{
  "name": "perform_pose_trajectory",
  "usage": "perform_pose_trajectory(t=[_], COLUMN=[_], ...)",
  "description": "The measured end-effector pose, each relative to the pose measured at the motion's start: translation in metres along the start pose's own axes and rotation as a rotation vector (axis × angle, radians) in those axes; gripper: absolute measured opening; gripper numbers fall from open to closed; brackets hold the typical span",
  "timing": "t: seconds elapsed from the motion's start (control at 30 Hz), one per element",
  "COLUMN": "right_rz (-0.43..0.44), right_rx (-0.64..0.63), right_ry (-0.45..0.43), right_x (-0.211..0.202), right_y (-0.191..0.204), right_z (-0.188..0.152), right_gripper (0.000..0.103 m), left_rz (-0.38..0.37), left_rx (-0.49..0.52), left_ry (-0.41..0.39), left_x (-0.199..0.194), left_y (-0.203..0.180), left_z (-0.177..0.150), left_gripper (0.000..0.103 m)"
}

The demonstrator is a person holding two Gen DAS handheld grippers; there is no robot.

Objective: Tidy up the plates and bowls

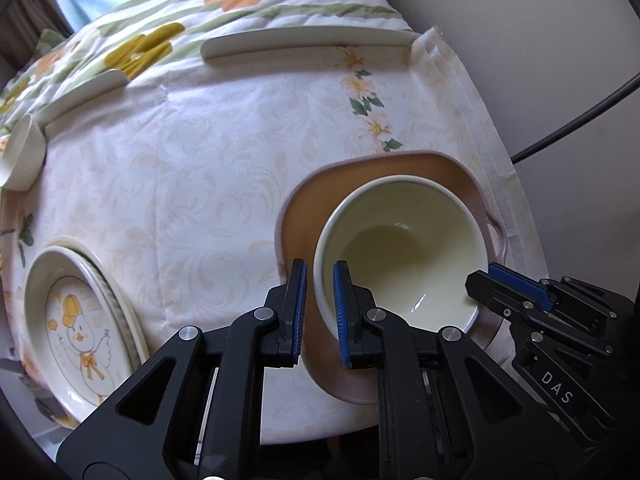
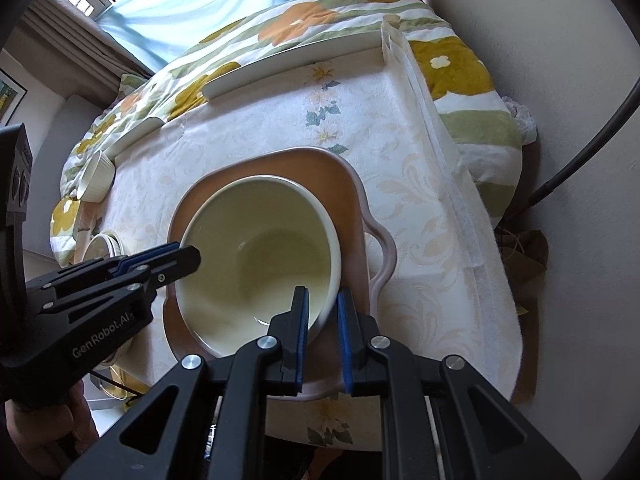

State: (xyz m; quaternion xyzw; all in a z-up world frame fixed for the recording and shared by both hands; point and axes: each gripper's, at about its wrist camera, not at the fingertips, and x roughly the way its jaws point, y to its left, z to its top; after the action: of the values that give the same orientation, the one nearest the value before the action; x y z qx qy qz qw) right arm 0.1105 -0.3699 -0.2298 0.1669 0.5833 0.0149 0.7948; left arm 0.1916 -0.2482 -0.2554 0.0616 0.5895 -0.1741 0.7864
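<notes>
Each hand-held gripper is built of matte black plastic, with two angular arms pierced by triangular cut-outs and joined by round silver pivot pins. The left hand-held gripper carries flat fingers faced with ribbed blue pads, and its side reads "GenRobot.AI" in pale grey lettering in the right wrist view. The right hand-held gripper has the same black fingers and blue pads; seen from the left wrist, its body shows small silver screws and the white letters "DAS"
</notes>
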Motion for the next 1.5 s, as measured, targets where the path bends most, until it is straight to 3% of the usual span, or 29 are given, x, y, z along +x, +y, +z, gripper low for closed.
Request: perform_pose_trajectory(t=[0.13, 0.17, 0.23, 0.27, 0.3, 0.37, 0.47, 0.5, 0.57, 0.6, 0.63, 0.8, 1.03, 1.3, 1.5], right_rz=[-0.010, -0.007, 0.002, 0.007, 0.014, 0.032, 0.077, 0.093, 0.121, 0.138, 0.158, 0.220, 0.272, 0.287, 0.318], right_rx=[-0.005, -0.005, -0.014, -0.023, -0.033, -0.058, -0.101, -0.117, -0.159, -0.181, -0.204, -0.328, -0.495, -0.615, -0.647], right_ry=[-0.017, -0.028, -0.045, -0.058, -0.070, -0.097, -0.136, -0.148, -0.178, -0.193, -0.208, -0.227, -0.254, -0.227, -0.096], right_x=[-0.011, -0.015, -0.022, -0.027, -0.031, -0.040, -0.052, -0.055, -0.062, -0.064, -0.067, -0.073, -0.071, -0.027, 0.049], right_y=[-0.001, -0.001, 0.000, 0.001, 0.003, 0.006, 0.012, 0.015, 0.023, 0.028, 0.034, 0.072, 0.157, 0.269, 0.341], right_z=[0.001, 0.001, 0.001, 0.000, 0.000, 0.000, 0.003, 0.004, 0.009, 0.011, 0.014, 0.035, 0.079, 0.143, 0.183], right_gripper=[0.013, 0.013, 0.013, 0.013, 0.013, 0.013, 0.013, 0.021, 0.058, 0.083, 0.088, 0.088, 0.088, 0.089, 0.088], left_rz=[-0.013, -0.019, -0.022, -0.014, 0.001, 0.039, 0.085, 0.089, 0.113, 0.125, 0.140, 0.215, 0.282, 0.266, 0.143], left_rx=[-0.025, -0.031, -0.041, -0.048, -0.055, -0.061, -0.077, -0.088, -0.116, -0.125, -0.135, -0.211, -0.387, -0.591, -0.754], left_ry=[-0.020, -0.040, -0.087, -0.121, -0.163, -0.221, -0.268, -0.284, -0.321, -0.336, -0.352, -0.426, -0.465, -0.453, -0.398], left_x=[-0.012, -0.017, -0.030, -0.040, -0.050, -0.069, -0.090, -0.096, -0.111, -0.117, -0.124, -0.164, -0.200, -0.195, -0.145], left_y=[0.004, 0.005, 0.008, 0.010, 0.012, 0.014, 0.025, 0.029, 0.039, 0.043, 0.049, 0.089, 0.182, 0.312, 0.399], left_z=[0.000, -0.001, -0.003, -0.004, -0.005, -0.006, -0.008, -0.009, -0.012, -0.013, -0.015, -0.026, -0.038, -0.030, -0.009], left_gripper=[0.017, 0.025, 0.059, 0.082, 0.091, 0.097, 0.098, 0.098, 0.098, 0.098, 0.098, 0.098, 0.098, 0.098, 0.098])
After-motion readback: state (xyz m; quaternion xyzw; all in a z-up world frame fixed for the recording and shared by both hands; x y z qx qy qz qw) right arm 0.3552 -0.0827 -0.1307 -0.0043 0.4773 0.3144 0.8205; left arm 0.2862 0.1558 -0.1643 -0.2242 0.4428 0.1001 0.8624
